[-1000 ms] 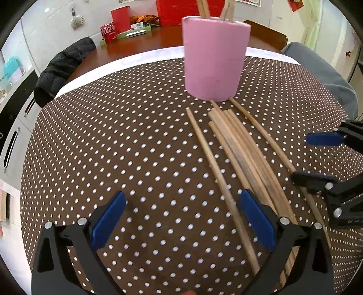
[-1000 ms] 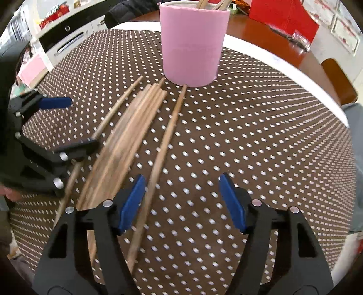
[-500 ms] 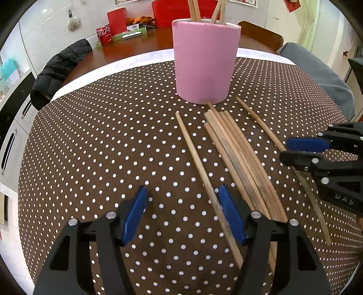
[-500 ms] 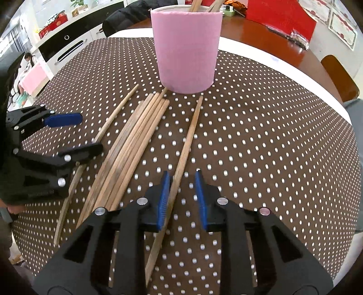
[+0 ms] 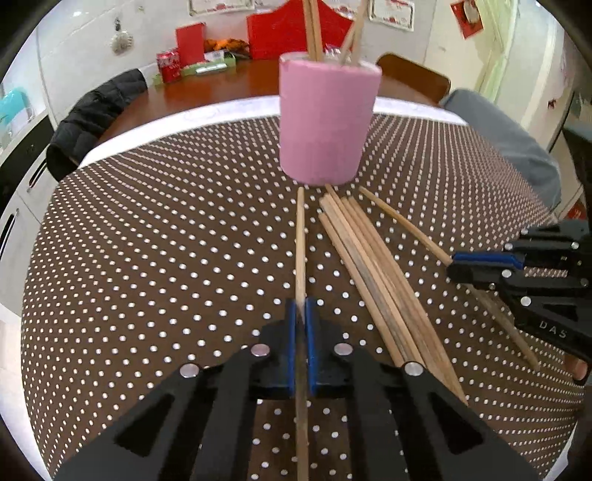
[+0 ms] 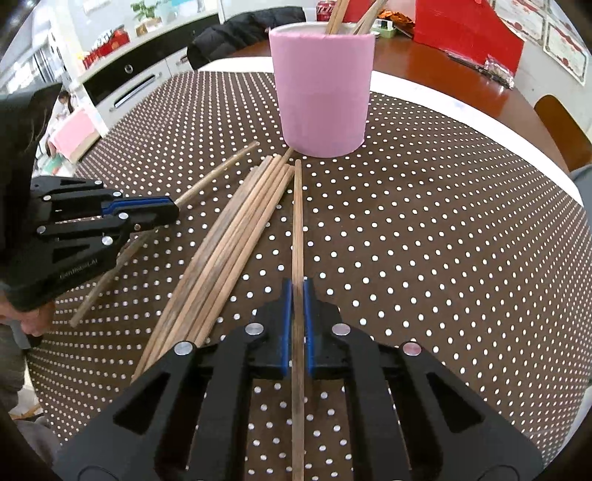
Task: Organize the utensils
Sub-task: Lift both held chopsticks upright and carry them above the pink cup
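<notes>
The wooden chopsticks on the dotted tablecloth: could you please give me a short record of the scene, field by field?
holder: pink cylindrical holder, upright, standing wooden chopsticks inside
surface: brown white-dotted tablecloth
loose pile: bundle of wooden chopsticks lying flat in front of the holder
left tongs: shut on the single chopstick left of the bundle
right tongs: shut on the single chopstick right of the bundle

The right tool [image 5: 477,267] reads "DAS"; the left tool [image 6: 148,211] bears illegible lettering.
</notes>
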Demonstrator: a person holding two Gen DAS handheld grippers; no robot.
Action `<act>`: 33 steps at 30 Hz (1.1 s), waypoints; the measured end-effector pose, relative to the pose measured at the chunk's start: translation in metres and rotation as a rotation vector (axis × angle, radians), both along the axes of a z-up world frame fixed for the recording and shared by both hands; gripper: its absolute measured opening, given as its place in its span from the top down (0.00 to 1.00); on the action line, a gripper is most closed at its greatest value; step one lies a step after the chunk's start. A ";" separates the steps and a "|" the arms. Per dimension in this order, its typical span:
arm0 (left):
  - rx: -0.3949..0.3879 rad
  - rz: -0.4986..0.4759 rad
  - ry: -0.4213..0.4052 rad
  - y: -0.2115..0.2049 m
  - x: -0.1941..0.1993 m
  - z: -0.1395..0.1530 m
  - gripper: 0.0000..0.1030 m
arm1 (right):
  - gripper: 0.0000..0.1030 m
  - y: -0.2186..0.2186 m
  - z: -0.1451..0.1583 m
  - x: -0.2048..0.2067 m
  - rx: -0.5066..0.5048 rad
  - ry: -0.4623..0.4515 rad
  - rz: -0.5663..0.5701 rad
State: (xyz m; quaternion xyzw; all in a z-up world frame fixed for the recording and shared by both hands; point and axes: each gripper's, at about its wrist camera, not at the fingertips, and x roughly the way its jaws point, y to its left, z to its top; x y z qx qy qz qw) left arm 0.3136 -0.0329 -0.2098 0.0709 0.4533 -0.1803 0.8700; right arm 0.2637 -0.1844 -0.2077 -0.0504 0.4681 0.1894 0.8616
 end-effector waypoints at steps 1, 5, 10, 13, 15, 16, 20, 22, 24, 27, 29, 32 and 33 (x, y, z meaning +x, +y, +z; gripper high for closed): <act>-0.016 0.003 -0.011 0.003 -0.003 0.004 0.95 | 0.94 -0.002 0.002 -0.002 0.013 -0.007 0.000; -0.080 0.017 -0.074 0.012 -0.012 0.022 0.95 | 0.94 -0.008 0.015 -0.009 0.083 -0.050 0.001; -0.187 0.042 -0.202 0.024 -0.025 0.054 0.95 | 0.94 -0.015 0.040 -0.016 0.184 -0.140 -0.003; -0.227 0.055 -0.270 0.025 -0.032 0.071 0.95 | 0.94 -0.016 0.059 -0.020 0.243 -0.203 -0.008; -0.254 0.057 -0.322 0.025 -0.039 0.083 0.95 | 0.94 -0.018 0.070 -0.022 0.273 -0.238 -0.007; -0.260 0.055 -0.341 0.025 -0.039 0.090 0.95 | 0.94 -0.018 0.078 -0.023 0.286 -0.262 -0.008; -0.267 0.048 -0.413 0.022 -0.039 0.114 0.95 | 0.94 -0.021 0.107 -0.019 0.321 -0.341 -0.018; -0.270 0.047 -0.442 0.020 -0.036 0.126 0.95 | 0.94 -0.024 0.122 -0.014 0.337 -0.382 -0.026; -0.288 0.040 -0.485 0.020 -0.033 0.139 0.95 | 0.94 -0.026 0.138 -0.008 0.359 -0.419 -0.036; -0.330 0.032 -0.541 0.019 -0.027 0.160 0.95 | 0.94 -0.030 0.157 0.001 0.381 -0.458 -0.048; -0.355 0.020 -0.577 0.018 -0.022 0.172 0.95 | 0.94 -0.031 0.169 0.007 0.390 -0.478 -0.053; -0.400 -0.007 -0.667 0.013 -0.018 0.190 0.95 | 0.94 -0.031 0.188 0.015 0.388 -0.519 -0.062; -0.419 -0.017 -0.701 0.010 -0.014 0.196 0.95 | 0.94 -0.032 0.195 0.018 0.384 -0.534 -0.067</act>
